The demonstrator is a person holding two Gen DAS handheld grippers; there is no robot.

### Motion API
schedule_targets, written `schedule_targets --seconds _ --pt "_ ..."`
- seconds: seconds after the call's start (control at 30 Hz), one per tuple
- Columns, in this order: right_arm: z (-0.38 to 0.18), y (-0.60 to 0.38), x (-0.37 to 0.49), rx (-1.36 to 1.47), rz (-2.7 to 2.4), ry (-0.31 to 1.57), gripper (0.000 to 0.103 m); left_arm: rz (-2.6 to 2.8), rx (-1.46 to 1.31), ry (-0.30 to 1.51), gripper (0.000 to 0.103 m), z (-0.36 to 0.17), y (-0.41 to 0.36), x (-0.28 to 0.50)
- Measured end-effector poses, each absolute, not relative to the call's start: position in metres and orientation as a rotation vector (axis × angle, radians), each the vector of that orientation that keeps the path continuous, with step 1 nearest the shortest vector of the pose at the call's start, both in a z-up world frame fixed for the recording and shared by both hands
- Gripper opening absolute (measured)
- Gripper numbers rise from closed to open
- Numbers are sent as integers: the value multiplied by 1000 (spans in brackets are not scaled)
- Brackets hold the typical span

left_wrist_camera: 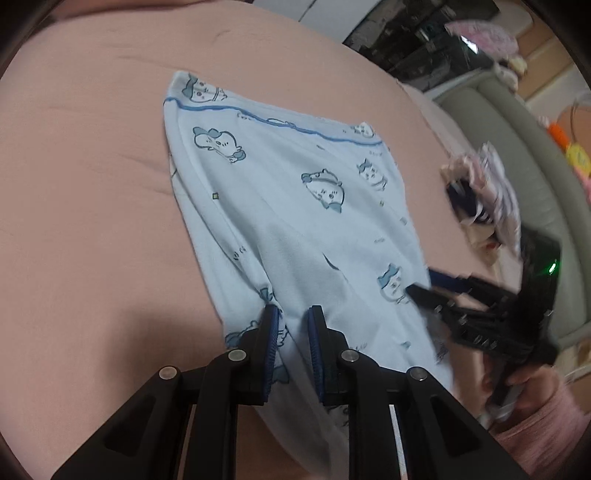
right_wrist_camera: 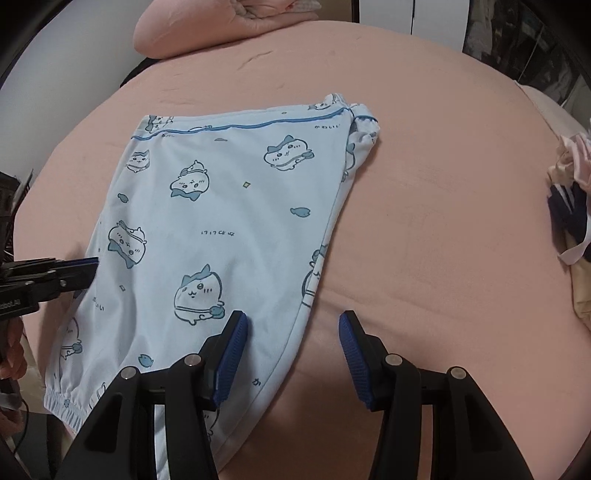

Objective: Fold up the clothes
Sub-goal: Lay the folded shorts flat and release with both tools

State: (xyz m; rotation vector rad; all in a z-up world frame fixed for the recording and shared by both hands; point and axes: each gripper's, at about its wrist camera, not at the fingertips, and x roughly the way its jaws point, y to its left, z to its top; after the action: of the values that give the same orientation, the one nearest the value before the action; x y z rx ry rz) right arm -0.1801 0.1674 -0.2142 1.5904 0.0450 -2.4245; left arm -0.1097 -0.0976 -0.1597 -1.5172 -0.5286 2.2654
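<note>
A light blue garment [left_wrist_camera: 295, 206] with a cartoon animal print lies flat on the pink bed; it also shows in the right wrist view [right_wrist_camera: 221, 229], with an elastic hem at its near left corner. My left gripper [left_wrist_camera: 293, 317] hovers over the garment's near edge, its jaws a small gap apart with cloth seen between them, not pinched. My right gripper [right_wrist_camera: 293, 325] is open wide, straddling the garment's near right edge. The right gripper also appears in the left wrist view [left_wrist_camera: 424, 284] at the garment's right side. The left gripper shows in the right wrist view [right_wrist_camera: 92, 267] at the garment's left edge.
The pink bedsheet [right_wrist_camera: 424, 184] covers the whole surface. A pile of other clothes [right_wrist_camera: 569, 206] lies at the right edge, also seen in the left wrist view [left_wrist_camera: 480, 192]. A pink pillow [right_wrist_camera: 207, 26] lies at the far end. A grey padded rail [left_wrist_camera: 517, 155] runs beside the bed.
</note>
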Motion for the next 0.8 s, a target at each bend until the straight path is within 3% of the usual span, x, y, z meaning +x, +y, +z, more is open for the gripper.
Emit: schedule_targets --seconds 0.5,0.6,0.7,0.8 --pt "-213 166 -184 1586 -2443 56 53 2420 -1498 -428 5 -135 -122 -94" --pt "-209 159 -189 1547 -2435 37 53 2386 -1577 -243 5 -151 -96 -114" --pt "-220 147 -195 1585 -2414 214 54 2389 -1603 0 9 -154 -81 -117" --pt "-218 166 -190 1613 -2453 257 63 2483 -1691 177 9 -152 -99 -110"
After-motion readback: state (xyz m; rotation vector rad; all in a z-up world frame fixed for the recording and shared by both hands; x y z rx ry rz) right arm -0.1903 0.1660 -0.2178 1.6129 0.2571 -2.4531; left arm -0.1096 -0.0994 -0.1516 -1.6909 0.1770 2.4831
